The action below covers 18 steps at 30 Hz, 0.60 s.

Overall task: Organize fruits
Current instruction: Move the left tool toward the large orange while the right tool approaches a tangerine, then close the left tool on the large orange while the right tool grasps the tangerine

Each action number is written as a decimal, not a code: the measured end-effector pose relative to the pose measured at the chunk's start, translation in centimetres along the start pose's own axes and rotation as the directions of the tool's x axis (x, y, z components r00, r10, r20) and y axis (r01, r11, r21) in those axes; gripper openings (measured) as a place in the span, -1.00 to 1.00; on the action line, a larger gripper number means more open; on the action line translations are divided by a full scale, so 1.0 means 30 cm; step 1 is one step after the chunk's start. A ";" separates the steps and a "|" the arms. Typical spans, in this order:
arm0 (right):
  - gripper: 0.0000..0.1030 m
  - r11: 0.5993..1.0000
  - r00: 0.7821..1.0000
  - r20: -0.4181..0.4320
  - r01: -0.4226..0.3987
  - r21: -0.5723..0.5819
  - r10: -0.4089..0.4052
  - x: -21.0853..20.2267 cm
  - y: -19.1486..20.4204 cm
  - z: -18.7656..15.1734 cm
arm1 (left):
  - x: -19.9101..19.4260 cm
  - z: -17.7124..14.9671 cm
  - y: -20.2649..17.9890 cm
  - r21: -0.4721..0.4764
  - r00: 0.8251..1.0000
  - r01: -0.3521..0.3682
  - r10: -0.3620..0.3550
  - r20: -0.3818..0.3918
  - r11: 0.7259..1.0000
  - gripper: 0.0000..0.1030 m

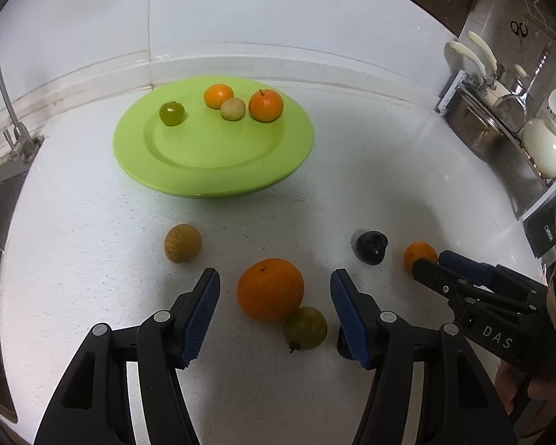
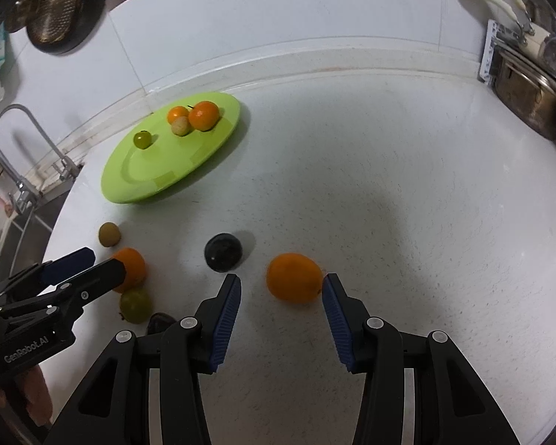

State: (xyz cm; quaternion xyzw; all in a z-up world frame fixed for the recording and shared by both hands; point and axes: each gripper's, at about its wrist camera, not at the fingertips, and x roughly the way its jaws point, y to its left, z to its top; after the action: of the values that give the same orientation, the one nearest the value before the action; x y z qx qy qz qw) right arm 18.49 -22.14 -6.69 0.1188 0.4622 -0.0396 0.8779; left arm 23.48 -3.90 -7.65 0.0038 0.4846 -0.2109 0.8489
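Observation:
A large orange [image 1: 270, 289] lies on the white counter between the fingers of my left gripper [image 1: 276, 273], which stands open with gaps on both sides. A green-yellow fruit [image 1: 304, 328] touches that orange. My right gripper [image 2: 281, 278] is open around a smaller orange [image 2: 294, 278]; its right pad is close to the fruit and its left pad is clear of it. A dark plum [image 2: 223, 252] and a tan speckled fruit [image 1: 182, 243] also lie loose. The green plate [image 1: 211, 170] at the back holds two oranges, a green fruit [image 1: 171, 113] and a small tan fruit [image 1: 232, 108].
A faucet [image 1: 15, 137] and sink edge are at the left. A rack with pots and utensils [image 1: 500, 111] stands at the right. A strainer [image 2: 55, 7] hangs on the back wall. A small dark object [image 2: 159, 324] lies by the green-yellow fruit.

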 end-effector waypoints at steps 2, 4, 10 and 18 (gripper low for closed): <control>-0.09 1.000 1.000 -0.005 -0.006 0.007 0.006 0.010 -0.004 0.002 | 0.016 0.003 0.001 -0.008 1.000 0.005 -0.005 -0.015 1.000 0.16; -0.09 1.000 1.000 -0.010 -0.007 0.014 0.007 0.018 -0.009 0.002 | 0.030 0.004 0.008 -0.024 0.999 0.012 -0.013 -0.034 1.000 0.13; -0.09 1.000 1.000 -0.015 0.006 0.013 -0.006 0.040 -0.011 0.004 | 0.051 0.003 0.012 -0.035 0.998 0.035 -0.036 -0.049 0.999 0.01; -0.11 1.000 0.999 -0.035 0.014 0.028 -0.013 0.065 -0.021 0.006 | 0.069 0.001 0.020 -0.028 0.998 0.021 -0.023 -0.066 0.999 -0.19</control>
State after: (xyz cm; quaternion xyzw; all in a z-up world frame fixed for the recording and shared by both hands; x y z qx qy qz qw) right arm 19.63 -22.72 -8.31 0.1285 0.4774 -0.0501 0.8678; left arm 24.63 -4.09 -9.47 -0.0060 0.5154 -0.2133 0.8300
